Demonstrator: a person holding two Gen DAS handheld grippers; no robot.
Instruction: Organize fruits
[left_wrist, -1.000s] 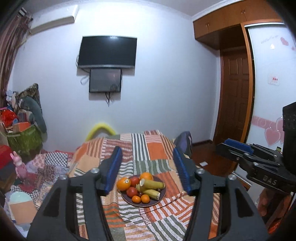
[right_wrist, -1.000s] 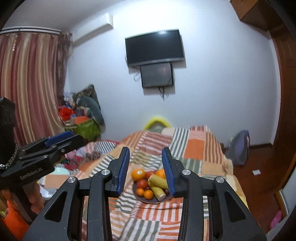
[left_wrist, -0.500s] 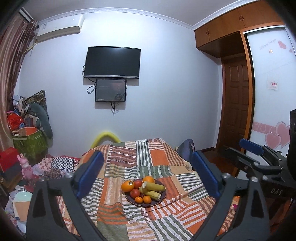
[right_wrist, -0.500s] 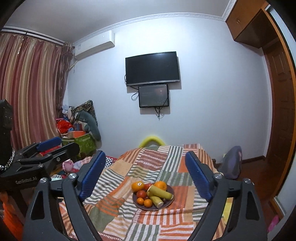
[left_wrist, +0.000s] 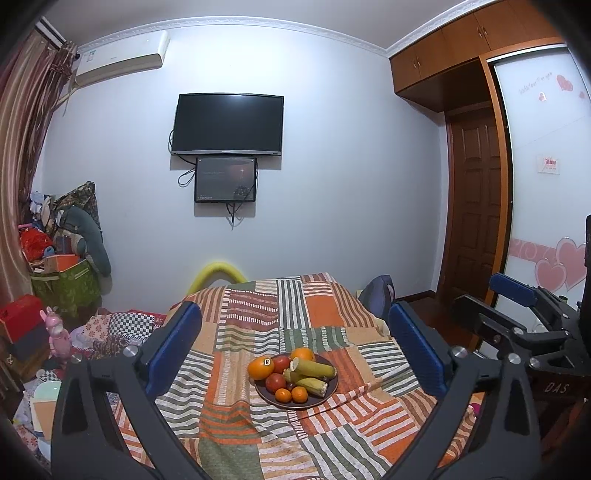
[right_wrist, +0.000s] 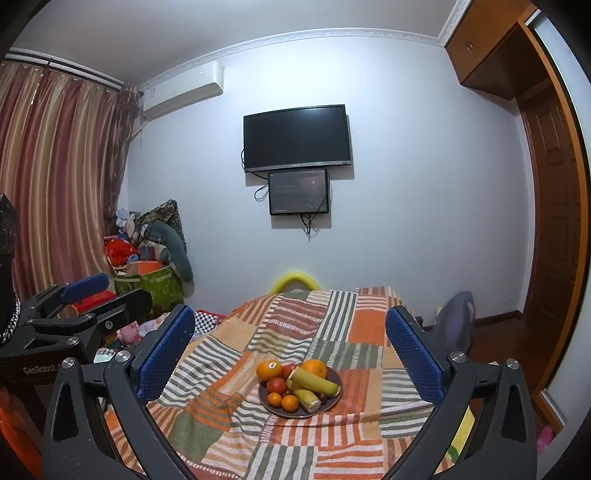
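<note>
A dark round plate (left_wrist: 330, 388) of fruit sits on a striped patchwork cloth over a table (left_wrist: 258, 325). It holds oranges (left_wrist: 260, 367), red tomatoes (left_wrist: 276, 382), small tangerines (left_wrist: 299, 394) and cut yellow-green banana pieces (left_wrist: 314, 367). The plate also shows in the right wrist view (right_wrist: 334, 376). My left gripper (left_wrist: 295, 349) is wide open and empty, held back from the plate. My right gripper (right_wrist: 290, 345) is wide open and empty, also short of the plate. Each gripper shows at the edge of the other's view.
A TV (left_wrist: 228, 124) and small screen hang on the far wall. Boxes, bags and toys (left_wrist: 55, 266) pile up at left by the curtain. A dark bag (left_wrist: 378, 295) lies right of the table, near a wooden door (left_wrist: 476, 206).
Both grippers have opened from narrow to wide. Both have tilted up and pulled back a little, so more wall and ceiling show.
</note>
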